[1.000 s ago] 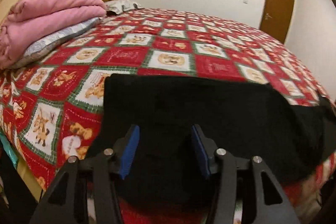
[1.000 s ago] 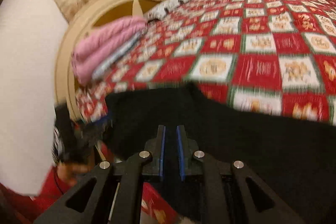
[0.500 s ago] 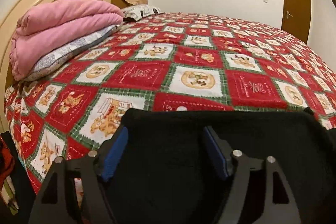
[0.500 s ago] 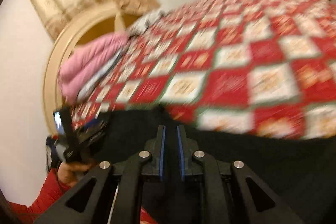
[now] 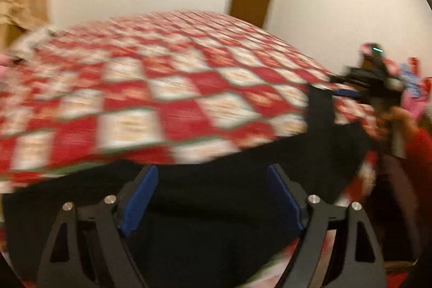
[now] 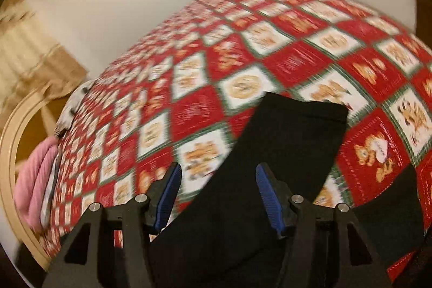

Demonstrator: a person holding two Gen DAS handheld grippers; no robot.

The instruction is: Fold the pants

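Most of both views is filled by the bed [image 6: 310, 50] under its red patchwork quilt. Black pants [image 6: 283, 153] are laid along its near edge, one leg end folded up toward 12 o'clock in the right view. Folding is judged partly done; further folds are left. The left hand-held gripper [image 5: 213, 196] is spread and opening above the cloth, nothing pinched. The right hand-held gripper [image 6: 216, 193] is likewise opening, the pants between its pads but not pressed.
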